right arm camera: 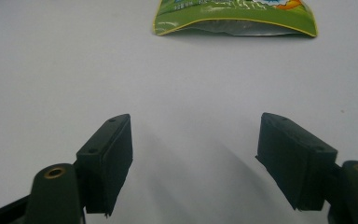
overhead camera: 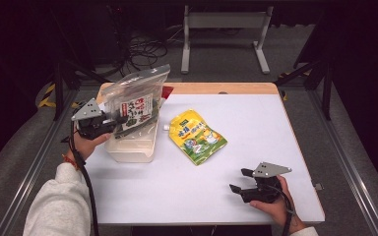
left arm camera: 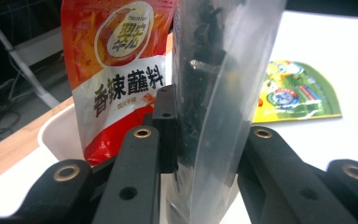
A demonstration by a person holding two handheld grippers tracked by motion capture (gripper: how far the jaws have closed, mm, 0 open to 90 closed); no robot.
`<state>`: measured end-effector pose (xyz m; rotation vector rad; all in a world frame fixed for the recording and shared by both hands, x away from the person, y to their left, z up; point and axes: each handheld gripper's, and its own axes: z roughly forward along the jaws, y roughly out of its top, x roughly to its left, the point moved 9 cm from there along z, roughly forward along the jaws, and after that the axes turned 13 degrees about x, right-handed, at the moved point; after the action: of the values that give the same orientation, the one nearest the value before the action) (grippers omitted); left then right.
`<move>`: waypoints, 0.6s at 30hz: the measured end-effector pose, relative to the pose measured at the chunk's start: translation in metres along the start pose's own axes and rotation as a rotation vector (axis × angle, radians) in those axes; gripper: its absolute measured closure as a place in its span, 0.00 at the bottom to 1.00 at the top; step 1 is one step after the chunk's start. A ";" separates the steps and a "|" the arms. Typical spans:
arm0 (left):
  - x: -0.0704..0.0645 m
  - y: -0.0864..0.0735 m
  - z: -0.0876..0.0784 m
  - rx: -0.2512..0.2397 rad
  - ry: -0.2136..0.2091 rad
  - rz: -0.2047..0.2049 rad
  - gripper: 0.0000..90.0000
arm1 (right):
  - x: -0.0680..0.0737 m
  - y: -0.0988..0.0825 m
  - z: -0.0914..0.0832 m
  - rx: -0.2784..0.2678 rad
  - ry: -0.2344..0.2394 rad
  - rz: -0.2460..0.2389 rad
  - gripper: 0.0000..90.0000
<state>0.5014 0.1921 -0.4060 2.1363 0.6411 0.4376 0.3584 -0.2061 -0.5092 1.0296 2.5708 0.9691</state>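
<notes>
the left gripper (overhead camera: pixel 112 123) clamps a clear bag (overhead camera: pixel 137 105) over the white tub (overhead camera: pixel 133 147), while the right gripper (overhead camera: pixel 241 181) rests with jaws apart and holding nothing.

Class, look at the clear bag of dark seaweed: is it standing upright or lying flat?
Upright. The clear bag stands tall above the white bin, pinched between the left gripper's jaws.

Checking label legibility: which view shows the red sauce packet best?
Left gripper view: the red sauce packet stands in the white bin, label facing the camera. In the high view the clear bag hides all but a red corner.
</notes>
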 end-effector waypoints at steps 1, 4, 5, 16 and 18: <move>0.000 -0.001 0.000 -0.006 -0.006 -0.010 0.84 | 0.000 0.000 0.000 0.001 -0.001 -0.002 0.30; -0.001 -0.006 0.005 0.013 -0.007 -0.002 0.84 | 0.001 0.001 -0.001 -0.003 0.001 -0.003 0.30; -0.002 -0.007 0.007 0.021 -0.007 0.001 0.84 | 0.001 0.001 -0.002 -0.004 0.000 -0.002 0.30; 0.008 -0.025 0.008 -0.033 -0.036 -0.087 0.84 | 0.002 0.001 -0.001 0.000 0.002 -0.005 0.29; 0.010 -0.030 0.008 -0.045 -0.048 -0.109 0.84 | 0.002 0.001 -0.001 0.001 0.001 -0.009 0.29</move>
<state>0.5045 0.2081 -0.4343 2.0524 0.7098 0.3368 0.3569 -0.2042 -0.5079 1.0170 2.5748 0.9665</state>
